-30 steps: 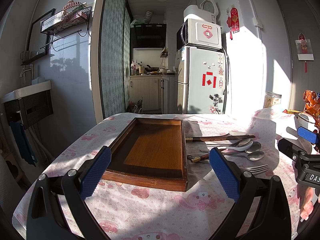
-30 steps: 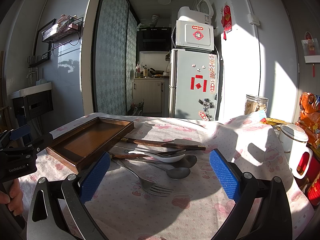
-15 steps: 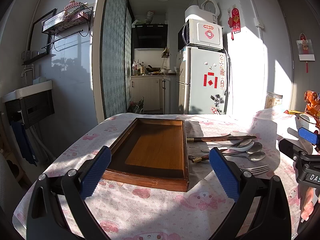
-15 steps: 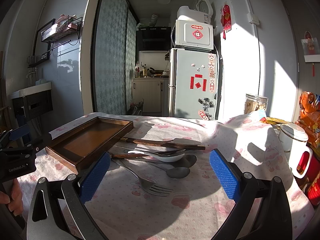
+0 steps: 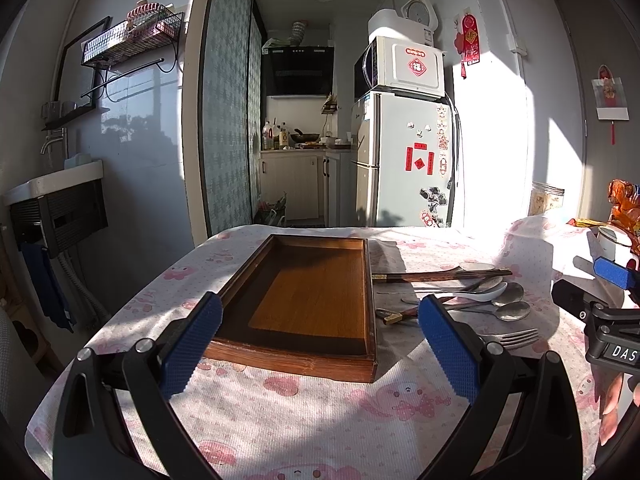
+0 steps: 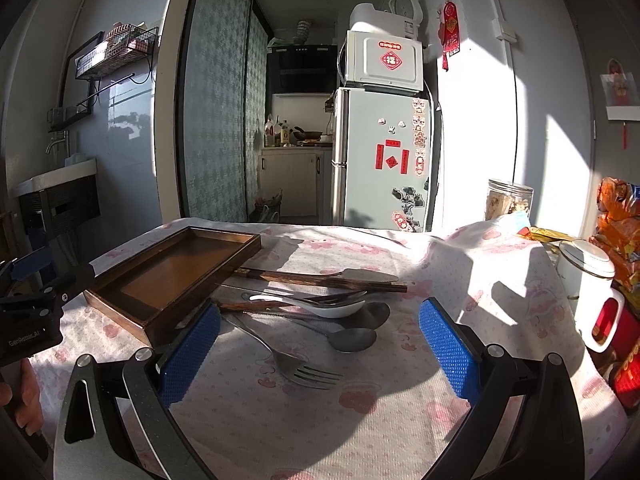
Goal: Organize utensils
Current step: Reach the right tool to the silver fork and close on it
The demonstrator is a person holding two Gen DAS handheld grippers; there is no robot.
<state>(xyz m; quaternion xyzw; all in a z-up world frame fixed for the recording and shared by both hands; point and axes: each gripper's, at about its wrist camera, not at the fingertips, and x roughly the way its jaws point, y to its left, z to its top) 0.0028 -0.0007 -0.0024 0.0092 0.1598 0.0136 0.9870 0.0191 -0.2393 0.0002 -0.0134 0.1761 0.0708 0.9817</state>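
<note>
Landmark = wooden tray [image 5: 308,300], empty, flat on pink-print tablecloth [image 5: 320,420].

L gripper [image 5: 318,344]: jaws wide apart, nothing between the blue pads [image 5: 192,344]. Hovers over the cloth at the tray's near short edge, aimed along the tray's length.

R gripper [image 6: 318,354]: jaws wide apart too, holding nothing. Sits to the right of the tray, above the cloth, pointed at the utensil pile. Its left pad is close to the tray's near corner in the R wrist view; contact can't be judged.

Utensils, all on the cloth just right of the tray, none inside it:
- dark chopsticks [image 6: 320,278], farthest back, one end at the tray's long right side
- white soup spoon [image 6: 320,306] in front of them, lying over other pieces
- metal spoon [image 6: 352,338], bowl pointing away from tray
- fork [image 6: 296,364], nearest the R gripper, tines away from tray
- wood-handled piece [image 5: 400,314] close to tray's right side; type unclear.

White lidded mug [image 6: 586,280] far right of the tray, well apart from the pile. Snack jar [image 6: 508,200] behind it, near the table's far edge.
</note>
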